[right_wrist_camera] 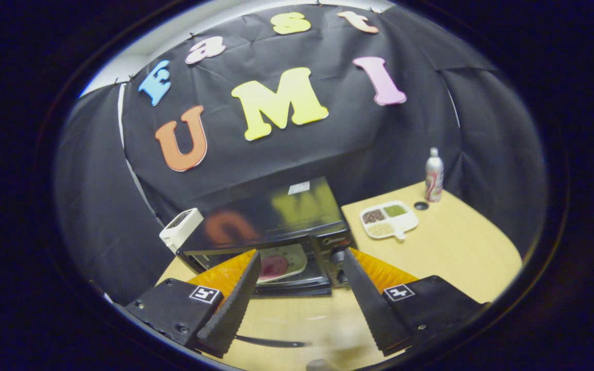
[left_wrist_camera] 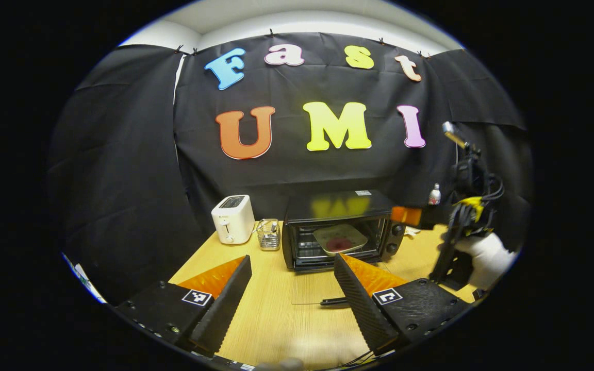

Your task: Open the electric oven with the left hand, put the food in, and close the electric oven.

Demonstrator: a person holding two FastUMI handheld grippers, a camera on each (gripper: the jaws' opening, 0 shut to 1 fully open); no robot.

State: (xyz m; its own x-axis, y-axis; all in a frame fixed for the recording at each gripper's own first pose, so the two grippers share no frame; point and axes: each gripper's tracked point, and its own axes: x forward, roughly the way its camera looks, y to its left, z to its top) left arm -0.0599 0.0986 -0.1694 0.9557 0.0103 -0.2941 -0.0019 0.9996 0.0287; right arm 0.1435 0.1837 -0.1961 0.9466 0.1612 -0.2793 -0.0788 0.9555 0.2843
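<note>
The black electric oven stands at the back of the wooden table with its glass door folded down flat, the door's dark handle toward me. Inside, on the rack, sits a pale plate with pink food on it. My left gripper is open in front of the door and holds nothing. My right gripper, held by a white-gloved hand, hovers to the right of the oven. In the right gripper view that right gripper is open and empty above the oven, with the plate beyond its fingers.
A white toaster and a small wire basket stand left of the oven. Right of it are a divided white dish with beans, a small dark cap and a slim bottle near the table's far edge.
</note>
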